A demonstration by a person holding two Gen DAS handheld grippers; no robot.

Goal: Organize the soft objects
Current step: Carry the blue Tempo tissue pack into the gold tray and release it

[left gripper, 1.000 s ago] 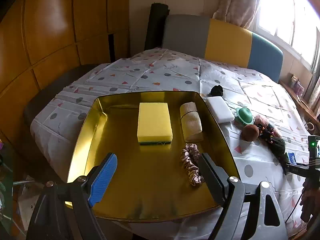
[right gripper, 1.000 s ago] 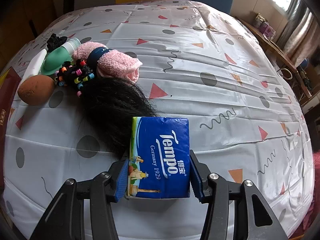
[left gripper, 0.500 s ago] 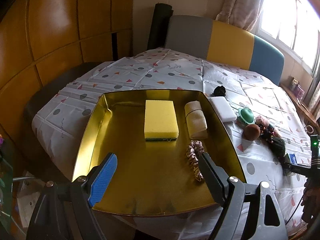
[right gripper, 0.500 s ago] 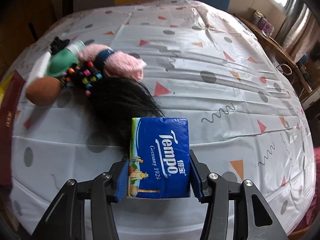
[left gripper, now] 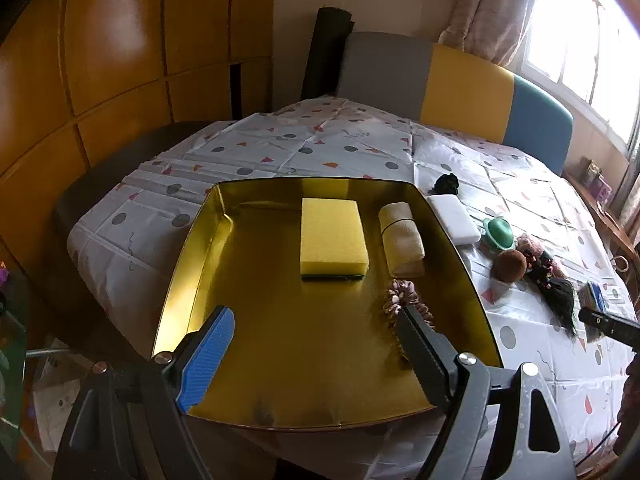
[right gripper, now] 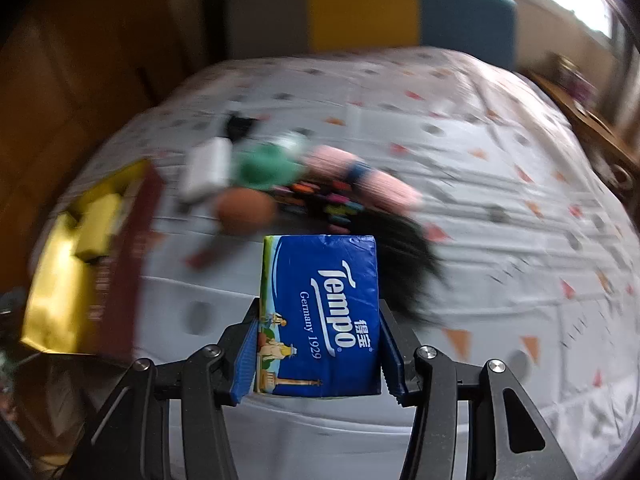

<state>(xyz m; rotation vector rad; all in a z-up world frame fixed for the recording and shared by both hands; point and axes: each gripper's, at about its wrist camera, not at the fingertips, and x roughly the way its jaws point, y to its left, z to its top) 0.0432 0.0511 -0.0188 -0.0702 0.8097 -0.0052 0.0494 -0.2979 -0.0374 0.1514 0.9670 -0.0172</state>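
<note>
The right gripper point(right gripper: 318, 344) is clamped on a blue Tempo tissue pack point(right gripper: 320, 316); both blue pads press its side faces, and the pack stands clear above the tablecloth point(right gripper: 500, 240). The left gripper point(left gripper: 312, 344) is spread wide with nothing between its fingers, positioned over the near edge of the gold tray point(left gripper: 180, 264).

Inside the tray, a pink scrunchie point(left gripper: 400, 300) lies near the right wall, partly hidden by the right finger. Beyond it, a yellow sponge point(left gripper: 332, 236) lies flat at the tray's centre toward the far edge, and a beige fabric roll point(left gripper: 401, 240) lies just beside it on the right.

Outside the tray's right wall, on the tablecloth, lie a black hairpiece point(left gripper: 560, 296), a brown puff point(left gripper: 509, 265), a green object point(left gripper: 498, 232) and a white pad point(left gripper: 454, 218) beside the far right corner. A black scrunchie point(left gripper: 446, 184) lies farthest out.
</note>
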